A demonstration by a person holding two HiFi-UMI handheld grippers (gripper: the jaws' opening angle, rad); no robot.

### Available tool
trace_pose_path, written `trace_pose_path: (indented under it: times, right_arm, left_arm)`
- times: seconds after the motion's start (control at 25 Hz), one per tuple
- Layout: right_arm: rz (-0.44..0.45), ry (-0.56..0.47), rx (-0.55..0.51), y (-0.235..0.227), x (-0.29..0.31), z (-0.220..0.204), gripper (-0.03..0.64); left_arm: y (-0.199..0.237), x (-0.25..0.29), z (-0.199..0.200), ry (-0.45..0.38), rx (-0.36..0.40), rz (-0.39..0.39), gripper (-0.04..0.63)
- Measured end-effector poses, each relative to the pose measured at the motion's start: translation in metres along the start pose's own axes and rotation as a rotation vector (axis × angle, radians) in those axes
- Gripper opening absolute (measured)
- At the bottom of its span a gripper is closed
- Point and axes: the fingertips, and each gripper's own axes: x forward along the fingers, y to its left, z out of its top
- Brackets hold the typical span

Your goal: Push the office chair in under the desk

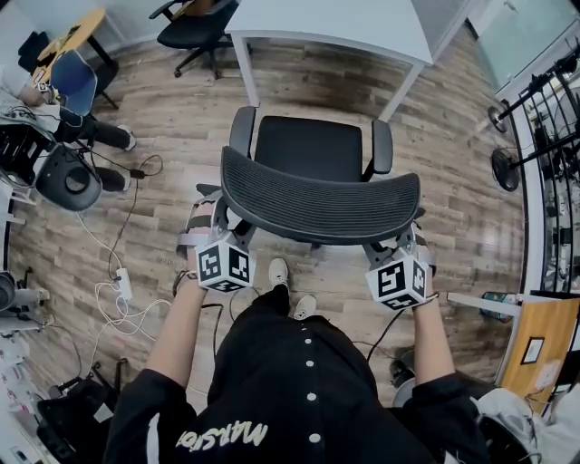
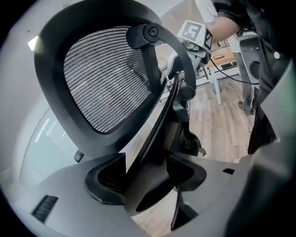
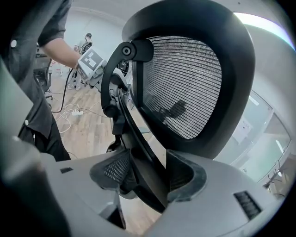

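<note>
Wood-plank floor (image 1: 453, 181) fills most of the head view. A white desk (image 1: 335, 23) stands at the far end of it, its near edge running left to right and its two white legs slanting down to the planks.

Just short of the desk stands the black office chair (image 1: 308, 149). It faces the desk, with the seat's front edge towards the desk legs and its back towards the person. The seat still lies out in the open, not under the desk top. The mesh backrest (image 1: 317, 199) is the widest part, and its long axis runs left to right, roughly in line with the desk's near edge. An armrest stands on each side of the seat.

A person in a black top stands right behind the chair, both forearms reaching forward.

The left gripper (image 2: 148, 171) is at the backrest's lower left corner. Its jaws are set wide, and the black rim of the backrest runs between the pads and fills the gap. The right gripper (image 3: 143, 173) is at the lower right corner and holds the rim on that side the same way, jaws wide with the frame clamped between them.

A second black chair (image 1: 195, 27) stands far off to the left of the desk. White cables and a power strip (image 1: 122, 285) lie on the floor at the left.
</note>
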Motion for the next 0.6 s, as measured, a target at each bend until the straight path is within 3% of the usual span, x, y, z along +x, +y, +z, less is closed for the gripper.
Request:
trace_pose_path:
  times: [0.6]
  right_arm:
    - [-0.007,0.012,0.016,-0.009,0.012,0.002,0.261]
  left_arm:
    - [0.012,0.014,-0.001,-0.020,0.001,-0.009,0.293]
